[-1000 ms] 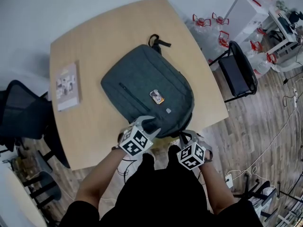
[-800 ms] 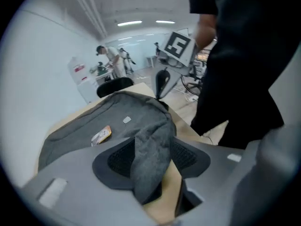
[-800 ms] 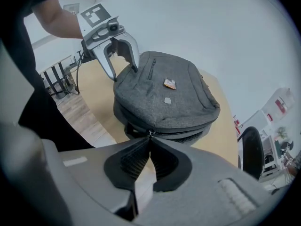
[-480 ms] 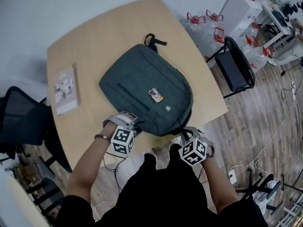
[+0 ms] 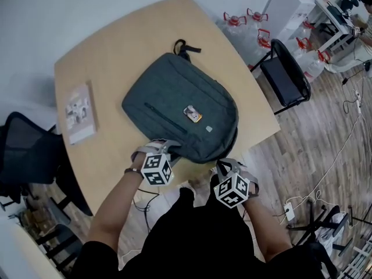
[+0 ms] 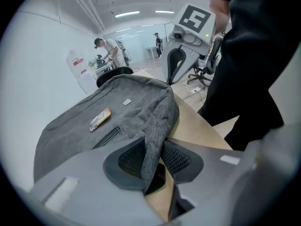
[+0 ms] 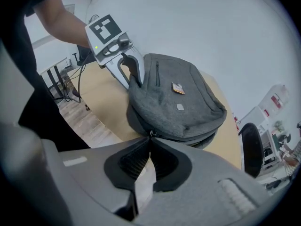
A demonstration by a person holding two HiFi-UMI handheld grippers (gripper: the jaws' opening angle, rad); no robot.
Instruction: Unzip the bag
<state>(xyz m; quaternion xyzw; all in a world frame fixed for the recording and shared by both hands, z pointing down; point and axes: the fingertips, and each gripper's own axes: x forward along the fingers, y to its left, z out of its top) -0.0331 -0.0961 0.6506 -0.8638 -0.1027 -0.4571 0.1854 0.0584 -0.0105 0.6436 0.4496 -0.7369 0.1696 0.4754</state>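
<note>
A dark grey backpack (image 5: 180, 112) lies flat on the light wooden table (image 5: 116, 51), its carry handle at the far end. My left gripper (image 5: 164, 148) is at the bag's near-left edge. In the left gripper view a fold of the bag's fabric (image 6: 157, 126) stands between the pads, and the jaws of the left gripper (image 6: 153, 157) are closing onto it. My right gripper (image 5: 224, 165) is at the bag's near-right corner. In the right gripper view the right gripper (image 7: 150, 154) is shut, with the small zipper pull (image 7: 150, 134) pinched at its tips.
A booklet (image 5: 78, 112) lies at the table's left side. One black chair (image 5: 282, 77) stands to the right of the table, and another (image 5: 26, 150) to the left. Water bottles (image 5: 250, 25) stand on the floor behind. Cables (image 5: 290, 211) lie on the wooden floor.
My left gripper left the bag's near corner, moved left along the near edge, and now has a fold of fabric between its pads. The right gripper has stayed at the near-right corner.
</note>
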